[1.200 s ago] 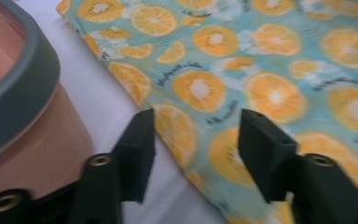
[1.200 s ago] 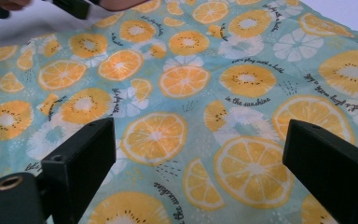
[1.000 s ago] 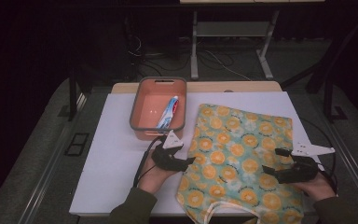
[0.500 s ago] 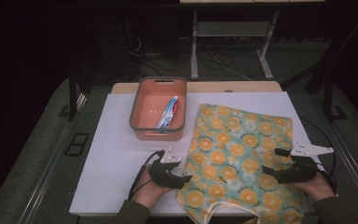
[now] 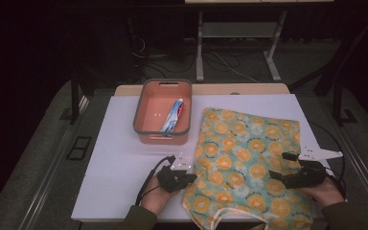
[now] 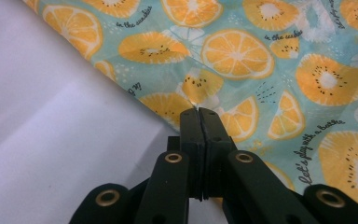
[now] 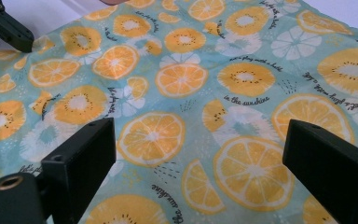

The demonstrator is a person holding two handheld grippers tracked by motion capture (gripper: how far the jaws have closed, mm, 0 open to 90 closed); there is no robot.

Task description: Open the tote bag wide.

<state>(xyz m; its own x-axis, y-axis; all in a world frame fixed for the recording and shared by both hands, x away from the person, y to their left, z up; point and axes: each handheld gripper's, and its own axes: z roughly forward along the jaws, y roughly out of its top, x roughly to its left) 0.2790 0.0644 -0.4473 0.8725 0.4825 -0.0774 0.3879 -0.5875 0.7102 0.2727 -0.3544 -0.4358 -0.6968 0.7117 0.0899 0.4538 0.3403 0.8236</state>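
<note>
My left hand-held gripper [image 6: 199, 112] has just closed its jaws on the near left edge of the citrus-print tote bag [image 5: 249, 158], which lies flat on the white surface [image 5: 120, 153]. My right hand-held gripper [image 7: 200, 154] hovers wide open over its right side; bare surface lies left of the bag, before the orange bin [image 5: 143, 125]

We read small black script printed among the orange slices on the fabric bag [image 7: 242, 70]: "in the sunshine" near its middle in the right gripper view, and "let's play with a bottle" toward the lower right in the left gripper view. The toothpaste tube's [image 5: 173, 115] lettering is too small to read.
</note>
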